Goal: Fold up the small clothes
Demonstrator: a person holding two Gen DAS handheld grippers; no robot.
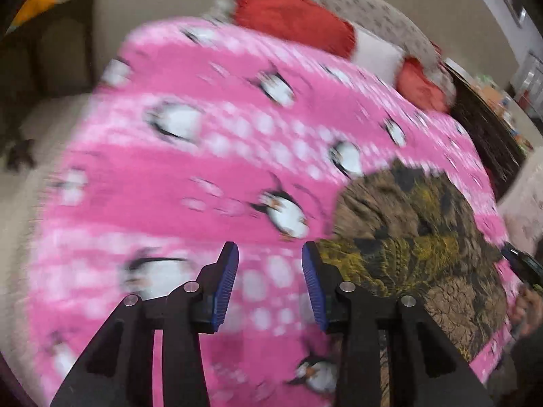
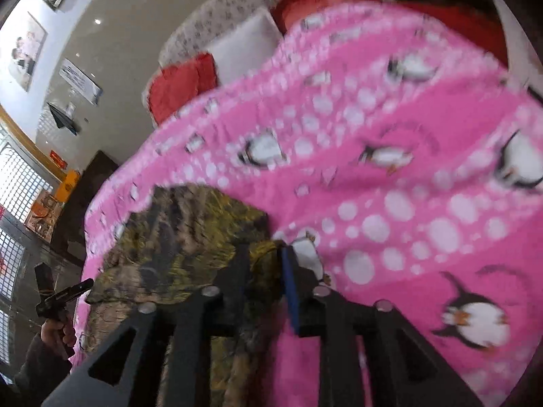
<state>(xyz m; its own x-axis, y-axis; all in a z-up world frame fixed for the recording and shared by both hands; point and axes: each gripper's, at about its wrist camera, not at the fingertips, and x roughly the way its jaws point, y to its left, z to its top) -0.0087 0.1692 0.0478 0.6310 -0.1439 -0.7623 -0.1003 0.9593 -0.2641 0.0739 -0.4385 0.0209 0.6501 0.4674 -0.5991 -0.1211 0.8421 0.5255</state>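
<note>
A brown and yellow patterned garment (image 1: 414, 237) lies on a pink penguin blanket (image 1: 190, 176) over a bed. My left gripper (image 1: 269, 281) is open and empty, hovering over the blanket just left of the garment's edge. In the right wrist view, my right gripper (image 2: 266, 271) is shut on a fold of the garment (image 2: 190, 237), with cloth bunched between its fingers. The right gripper also shows at the right edge of the left wrist view (image 1: 522, 264). The left gripper shows at the left edge of the right wrist view (image 2: 61, 298). Both views are motion blurred.
Red pillows (image 1: 292, 17) and a white pillow (image 1: 376, 52) lie at the head of the bed against a patterned headboard (image 1: 370, 3). A dark cabinet (image 1: 64, 44) stands at the far left. A cluttered dark table (image 1: 488, 118) stands at the right.
</note>
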